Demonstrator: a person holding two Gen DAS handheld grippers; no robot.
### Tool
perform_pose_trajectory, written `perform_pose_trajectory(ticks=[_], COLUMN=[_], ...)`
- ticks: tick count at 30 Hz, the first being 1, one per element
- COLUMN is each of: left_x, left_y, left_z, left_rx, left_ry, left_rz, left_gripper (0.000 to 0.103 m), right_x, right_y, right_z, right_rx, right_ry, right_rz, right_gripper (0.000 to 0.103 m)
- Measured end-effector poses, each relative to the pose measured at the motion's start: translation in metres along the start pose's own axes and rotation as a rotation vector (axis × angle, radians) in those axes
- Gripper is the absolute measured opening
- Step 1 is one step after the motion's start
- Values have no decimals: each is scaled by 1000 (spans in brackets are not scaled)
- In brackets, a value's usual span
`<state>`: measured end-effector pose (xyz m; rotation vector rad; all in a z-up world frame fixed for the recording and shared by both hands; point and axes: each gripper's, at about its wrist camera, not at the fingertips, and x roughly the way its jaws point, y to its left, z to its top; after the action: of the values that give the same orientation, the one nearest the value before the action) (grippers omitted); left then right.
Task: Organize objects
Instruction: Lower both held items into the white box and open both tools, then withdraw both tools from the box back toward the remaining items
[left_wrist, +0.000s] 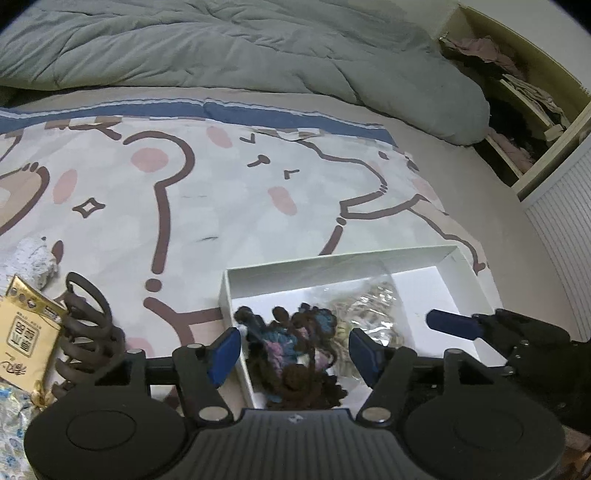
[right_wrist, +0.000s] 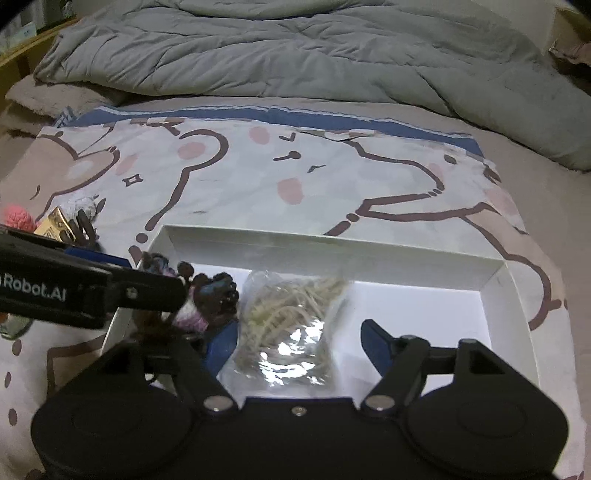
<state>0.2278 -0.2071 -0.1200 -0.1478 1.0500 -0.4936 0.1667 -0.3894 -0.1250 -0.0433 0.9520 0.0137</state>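
A white open box (left_wrist: 469, 280) (right_wrist: 495, 280) lies on the bed. In its left part sits a dark crochet toy with blue and pink patches (left_wrist: 295, 343) (right_wrist: 210, 295). Beside it lies a clear plastic bag of pale strands (left_wrist: 369, 306) (right_wrist: 291, 325). My left gripper (left_wrist: 295, 350) is open, its fingers on either side of the toy, over the box's left wall. My right gripper (right_wrist: 299, 347) is open just above the bag, nothing held. Its blue fingertip (left_wrist: 454, 325) shows in the left wrist view.
Left of the box lie a dark brown claw hair clip (left_wrist: 88, 325) (right_wrist: 83, 229), a gold packet (left_wrist: 26, 325) (right_wrist: 55, 221), a pale knitted lump (left_wrist: 33, 258) and a pink crochet piece (right_wrist: 18, 218). A grey duvet (left_wrist: 221, 44) (right_wrist: 295, 48) lies at the back, shelves (left_wrist: 517, 92) at right.
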Motion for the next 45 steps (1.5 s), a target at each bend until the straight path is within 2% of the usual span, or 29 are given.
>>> perform_pose_trajectory(ticks=[13, 27, 39, 45], left_x=[-20, -81, -140, -157], left_y=[3, 14, 25, 37], left_z=[5, 4, -5, -17], left_rx=[-4, 21, 27, 10], left_ry=[-45, -143, -223, -232], left_rz=[16, 97, 152, 188], left_gripper=[65, 65, 65, 65], right_x=[-15, -61, -112, -131], right_y=[2, 17, 26, 30], right_z=[2, 14, 13, 12], right_rx=[12, 48, 93, 107], right_ry=[-23, -128, -218, -255], right_rz=[5, 4, 37, 33], right_gripper=[74, 74, 77, 79])
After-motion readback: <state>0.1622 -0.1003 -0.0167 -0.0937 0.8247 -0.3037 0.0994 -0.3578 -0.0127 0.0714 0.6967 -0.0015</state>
